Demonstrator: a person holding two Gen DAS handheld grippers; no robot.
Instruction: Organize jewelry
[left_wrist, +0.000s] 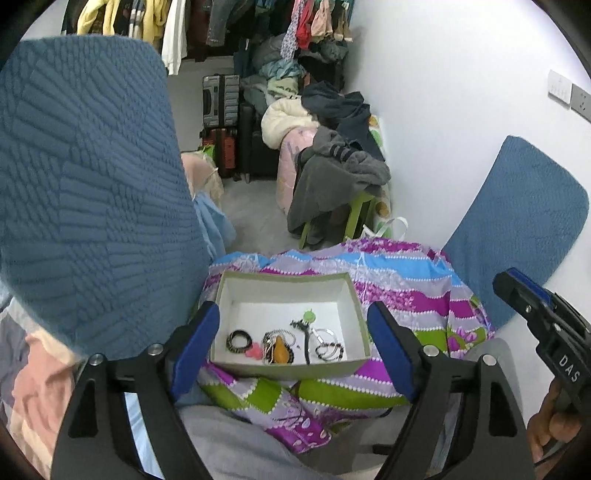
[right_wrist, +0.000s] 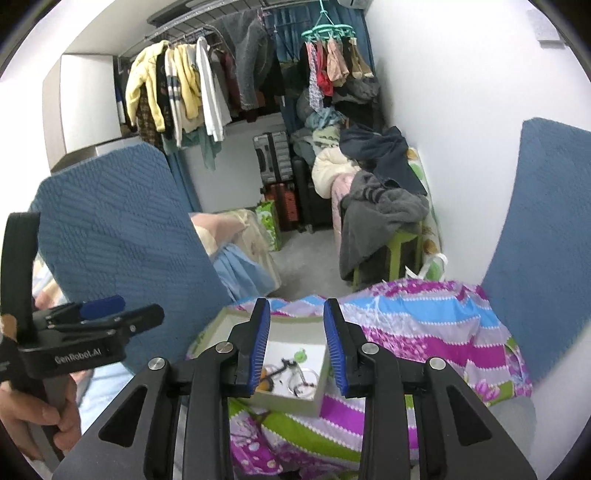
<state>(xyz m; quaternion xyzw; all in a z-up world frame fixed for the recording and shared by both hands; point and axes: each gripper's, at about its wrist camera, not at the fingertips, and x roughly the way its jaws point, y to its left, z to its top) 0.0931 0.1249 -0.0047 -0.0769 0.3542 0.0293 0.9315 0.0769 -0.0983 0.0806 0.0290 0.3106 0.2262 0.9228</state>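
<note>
A pale green open box (left_wrist: 354, 295) with a white inside rests on a striped purple, blue and green cloth (left_wrist: 406, 280). In it lie a dark bracelet (left_wrist: 239, 340), a pink piece (left_wrist: 253, 349), an amber pendant with chains (left_wrist: 279, 350), a black cord with a green disc (left_wrist: 307, 317) and beaded bracelets (left_wrist: 330, 349). My left gripper (left_wrist: 291, 350) is wide open, one finger on each side of the box, holding nothing. My right gripper (right_wrist: 295, 347) is open and empty above the box (right_wrist: 321, 380); it also shows at the right of the left wrist view (left_wrist: 543, 325).
Blue quilted cushions stand left (left_wrist: 85, 192) and right (left_wrist: 524, 221) of the cloth. A green stool under grey clothes (left_wrist: 340, 184), suitcases (left_wrist: 221, 122) and a rack of hanging clothes (right_wrist: 192, 88) fill the room behind. A white wall (left_wrist: 461, 110) runs along the right.
</note>
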